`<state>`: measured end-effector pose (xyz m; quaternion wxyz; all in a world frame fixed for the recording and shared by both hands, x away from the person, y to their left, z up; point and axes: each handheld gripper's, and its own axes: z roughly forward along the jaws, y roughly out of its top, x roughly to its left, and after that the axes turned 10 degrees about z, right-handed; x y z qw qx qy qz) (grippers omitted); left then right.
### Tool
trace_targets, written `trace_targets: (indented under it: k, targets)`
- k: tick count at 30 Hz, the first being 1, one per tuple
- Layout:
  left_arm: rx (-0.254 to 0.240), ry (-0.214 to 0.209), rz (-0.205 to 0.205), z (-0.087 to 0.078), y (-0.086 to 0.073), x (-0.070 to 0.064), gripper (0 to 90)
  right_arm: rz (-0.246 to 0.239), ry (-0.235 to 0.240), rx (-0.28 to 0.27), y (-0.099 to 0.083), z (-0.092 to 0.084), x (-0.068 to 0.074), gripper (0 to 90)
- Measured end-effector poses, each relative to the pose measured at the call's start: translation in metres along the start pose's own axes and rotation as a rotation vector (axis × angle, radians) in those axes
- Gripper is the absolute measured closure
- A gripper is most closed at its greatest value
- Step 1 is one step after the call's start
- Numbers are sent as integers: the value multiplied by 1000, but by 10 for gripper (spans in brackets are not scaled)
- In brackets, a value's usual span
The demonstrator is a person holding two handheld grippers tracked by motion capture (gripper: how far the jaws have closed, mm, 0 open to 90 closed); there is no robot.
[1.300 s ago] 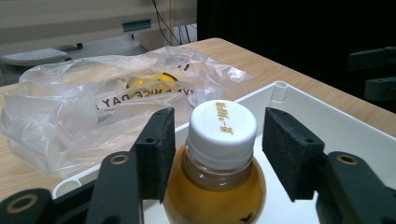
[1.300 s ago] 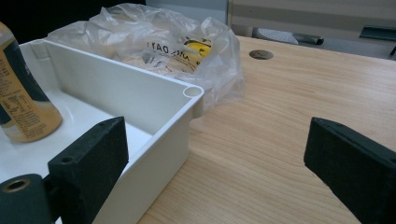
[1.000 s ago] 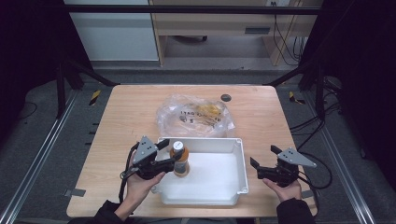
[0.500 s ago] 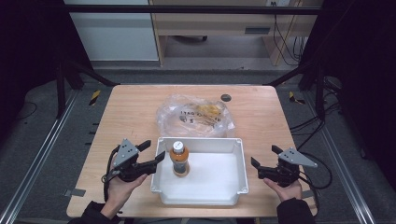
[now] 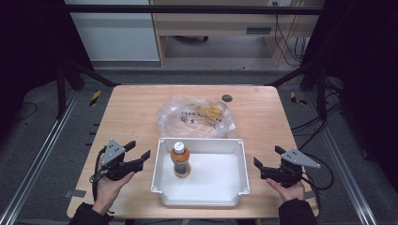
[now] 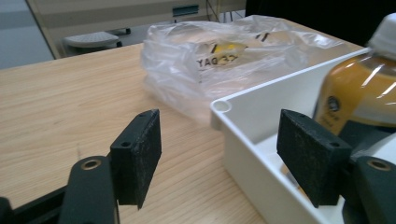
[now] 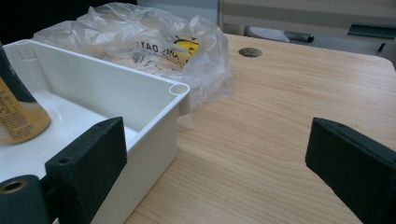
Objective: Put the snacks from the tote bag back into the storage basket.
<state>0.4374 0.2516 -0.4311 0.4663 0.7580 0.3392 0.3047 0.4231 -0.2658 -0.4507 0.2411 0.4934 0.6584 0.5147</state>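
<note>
Left gripper (image 5: 139,153) now sits clear of the bin (image 5: 202,197), over bare table (image 5: 131,108) just left of the bin wall. A second ago its jaws were around the bottle (image 5: 179,159) inside the bin; half a second ago it was already off the bottle, and now it is farther left still. Jaws have just been opening and stand wide, nothing between them. In the left gripper view the gripper (image 6: 217,144) frames the bin corner (image 6: 222,106); the bottle (image 6: 359,88) is past the right-hand jaw, not touching it.

Bottle stands upright in the bin's left part, white cap up, same spot as in both earlier frames.

Right gripper (image 5: 267,161) is unchanged: just right of the bin, jaws wide open, empty. In the right gripper view the gripper (image 7: 215,158) has the bin wall (image 7: 154,121) beside its left-hand jaw, with bare table between the jaws.

Bag (image 5: 197,117) lies behind the bin, touching its far wall, as before.
</note>
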Motion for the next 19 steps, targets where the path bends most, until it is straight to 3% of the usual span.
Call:
trace_targets:
  k: [8, 19]
  targets:
    - [29, -2, 27, -1, -12, 7, 295, -3, -7, 4, 0, 0, 0, 56]
    - [75, -3, 29, 6, -21, 13, 290, -10, -17, 7, 0, 0, -1, 56]
